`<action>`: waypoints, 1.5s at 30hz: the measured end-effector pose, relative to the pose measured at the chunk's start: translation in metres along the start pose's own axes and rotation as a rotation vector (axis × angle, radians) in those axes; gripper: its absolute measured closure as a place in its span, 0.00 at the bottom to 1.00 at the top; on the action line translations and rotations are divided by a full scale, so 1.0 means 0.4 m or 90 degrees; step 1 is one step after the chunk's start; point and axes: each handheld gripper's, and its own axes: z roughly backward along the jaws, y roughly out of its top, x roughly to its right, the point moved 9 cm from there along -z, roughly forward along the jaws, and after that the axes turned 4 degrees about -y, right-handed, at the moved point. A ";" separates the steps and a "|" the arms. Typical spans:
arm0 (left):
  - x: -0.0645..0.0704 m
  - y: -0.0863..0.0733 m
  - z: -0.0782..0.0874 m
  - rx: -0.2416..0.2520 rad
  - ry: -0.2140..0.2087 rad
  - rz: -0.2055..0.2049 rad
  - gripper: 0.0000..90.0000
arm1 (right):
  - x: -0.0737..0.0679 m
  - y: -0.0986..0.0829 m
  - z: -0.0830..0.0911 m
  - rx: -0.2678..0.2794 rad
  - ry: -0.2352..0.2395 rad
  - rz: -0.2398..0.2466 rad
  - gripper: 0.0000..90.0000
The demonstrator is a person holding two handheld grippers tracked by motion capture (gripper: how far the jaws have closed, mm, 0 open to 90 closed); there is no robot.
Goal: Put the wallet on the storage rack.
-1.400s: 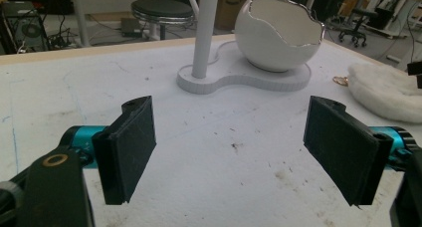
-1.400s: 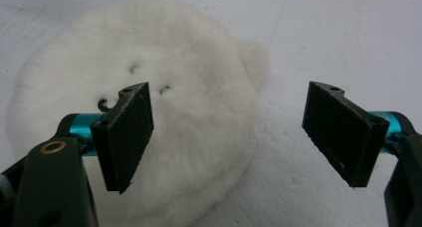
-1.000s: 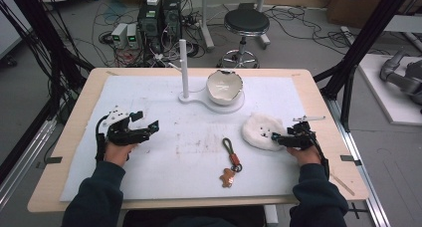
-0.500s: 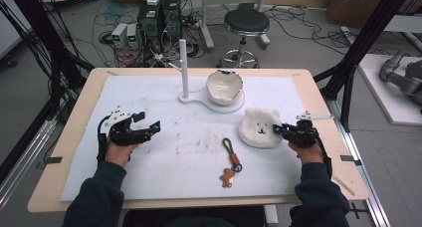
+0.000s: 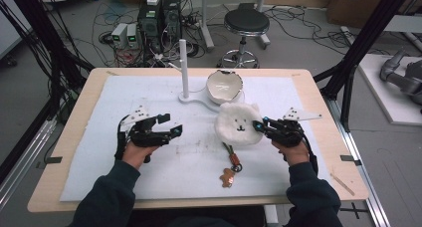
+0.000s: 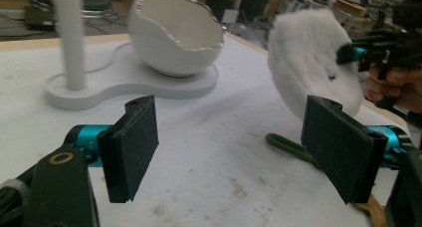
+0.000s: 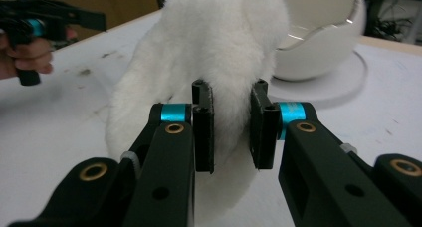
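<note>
High view: right gripper (image 5: 261, 125) jaws clamp plush (image 5: 238, 124); mat (image 5: 99, 137) left bare.

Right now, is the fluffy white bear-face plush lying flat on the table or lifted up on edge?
Lifted on edge. The fluffy white bear-face plush stands tilted with its face showing, its edge pinched in the right gripper; its lower rim seems to touch the table.

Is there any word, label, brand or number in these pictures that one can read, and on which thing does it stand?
None can be read.
Cardboard box on the floor: dark print, cut off and too blurred to read.
White plush held in the right tool: a stitched face, no letters.
Left tool: no marking seen.
</note>
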 end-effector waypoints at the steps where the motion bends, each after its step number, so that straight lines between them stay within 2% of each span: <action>1: 0.021 -0.004 -0.026 -0.007 -0.023 0.005 0.25 | -0.024 0.009 -0.013 0.006 0.014 0.010 0.85; 2: 0.021 -0.004 -0.026 -0.007 -0.023 0.005 0.25 | -0.024 0.009 -0.013 0.006 0.014 0.010 0.85; 3: 0.038 -0.004 -0.047 -0.010 -0.038 0.007 0.25 | -0.047 0.013 -0.027 0.004 0.029 0.023 0.85; 4: 0.038 -0.004 -0.047 -0.010 -0.038 0.007 0.25 | -0.047 0.013 -0.027 0.004 0.029 0.023 0.85; 5: 0.050 -0.007 -0.062 -0.018 -0.049 0.002 0.25 | -0.069 0.014 -0.040 -0.004 0.042 0.026 0.85; 6: 0.050 -0.007 -0.062 -0.018 -0.049 0.002 0.25 | -0.069 0.014 -0.040 -0.004 0.042 0.026 0.85; 7: 0.054 -0.010 -0.067 -0.022 -0.051 0.000 0.25 | -0.091 0.020 -0.055 -0.001 0.055 0.041 0.85; 8: 0.057 -0.013 -0.070 -0.028 -0.055 -0.001 0.25 | -0.091 0.020 -0.055 -0.001 0.055 0.041 0.85; 9: 0.059 -0.017 -0.073 -0.033 -0.057 -0.003 0.25 | -0.113 0.024 -0.065 -0.005 0.072 0.044 0.85; 10: 0.060 -0.018 -0.075 -0.034 -0.057 -0.003 0.25 | -0.113 0.024 -0.065 -0.005 0.072 0.044 0.85; 11: 0.062 -0.023 -0.078 -0.041 -0.058 -0.007 0.27 | -0.131 0.025 -0.075 -0.009 0.084 0.051 0.85; 12: 0.062 -0.023 -0.078 -0.041 -0.058 -0.007 0.30 | -0.131 0.025 -0.075 -0.009 0.084 0.051 0.85; 13: 0.068 -0.028 -0.080 -0.048 -0.071 -0.009 0.37 | -0.148 0.025 -0.085 -0.013 0.093 0.059 0.84; 14: 0.068 -0.028 -0.080 -0.048 -0.071 -0.009 0.43 | -0.148 0.025 -0.085 -0.013 0.093 0.059 0.84; 15: 0.076 -0.035 -0.080 -0.063 -0.086 -0.017 0.53 | -0.162 0.023 -0.092 -0.021 0.104 0.057 0.84; 16: 0.076 -0.035 -0.080 -0.063 -0.086 -0.017 0.64 | -0.162 0.023 -0.092 -0.021 0.104 0.057 0.84; 17: 0.077 -0.040 -0.080 -0.071 -0.079 -0.020 0.64 | -0.165 0.022 -0.095 -0.022 0.106 0.060 0.84; 18: 0.076 -0.044 -0.079 -0.076 -0.078 -0.018 0.70 | -0.169 0.020 -0.098 -0.026 0.106 0.063 0.84; 19: 0.076 -0.044 -0.077 -0.069 -0.084 -0.014 0.81 | -0.167 0.018 -0.100 -0.029 0.102 0.065 0.83; 20: 0.076 -0.044 -0.077 -0.069 -0.084 -0.014 0.82 | -0.167 0.018 -0.100 -0.029 0.102 0.065 0.83; 24: 0.077 -0.033 -0.069 -0.052 -0.088 -0.021 0.86 | -0.158 0.012 -0.104 -0.040 0.092 0.053 0.76; 25: 0.074 -0.026 -0.063 -0.042 -0.085 -0.024 0.86 | -0.146 0.007 -0.109 -0.048 0.082 0.030 0.66; 26: 0.074 -0.026 -0.063 -0.042 -0.085 -0.024 0.86 | -0.146 0.007 -0.109 -0.048 0.082 0.030 0.66; 27: 0.071 -0.020 -0.060 -0.033 -0.081 -0.024 0.86 | -0.135 0.002 -0.111 -0.048 0.076 0.010 0.61; 28: 0.071 -0.017 -0.058 -0.027 -0.080 -0.025 0.86 | -0.135 0.002 -0.111 -0.048 0.076 0.010 0.58; 29: 0.068 -0.008 -0.052 -0.011 -0.077 -0.026 0.87 | -0.130 -0.004 -0.113 -0.051 0.084 -0.006 0.50; 30: 0.068 -0.008 -0.052 -0.011 -0.077 -0.026 0.87 | -0.130 -0.004 -0.113 -0.051 0.084 -0.006 0.50; 31: 0.068 -0.001 -0.048 0.002 -0.077 -0.026 0.87 | -0.132 -0.012 -0.119 -0.061 0.097 -0.022 0.46; 34: 0.071 0.014 -0.040 0.031 -0.082 -0.025 0.87 | -0.138 -0.023 -0.128 -0.079 0.113 -0.022 0.42; 35: 0.074 0.022 -0.036 0.046 -0.087 -0.029 0.87 | -0.152 -0.040 -0.138 -0.107 0.130 -0.020 0.41; 36: 0.074 0.022 -0.036 0.046 -0.087 -0.029 0.87 | -0.152 -0.040 -0.138 -0.107 0.130 -0.020 0.41; 37: 0.079 0.025 -0.034 0.054 -0.094 -0.034 0.87 | -0.166 -0.053 -0.150 -0.125 0.151 -0.025 0.41; 39: 0.080 0.025 -0.034 0.053 -0.095 -0.040 0.87 | -0.170 -0.055 -0.152 -0.129 0.158 -0.025 0.43; 41: 0.082 0.024 -0.035 0.053 -0.096 -0.038 0.87 | -0.175 -0.054 -0.150 -0.131 0.173 -0.037 0.51; 42: 0.081 0.021 -0.036 0.050 -0.095 -0.039 0.87 | -0.176 -0.051 -0.146 -0.127 0.185 -0.044 0.60; 43: 0.081 0.018 -0.038 0.044 -0.093 -0.041 0.87 | -0.172 -0.039 -0.135 -0.110 0.191 -0.045 0.75; 45: 0.079 0.006 -0.044 0.021 -0.088 -0.049 0.87 | -0.168 -0.034 -0.132 -0.101 0.187 -0.042 0.78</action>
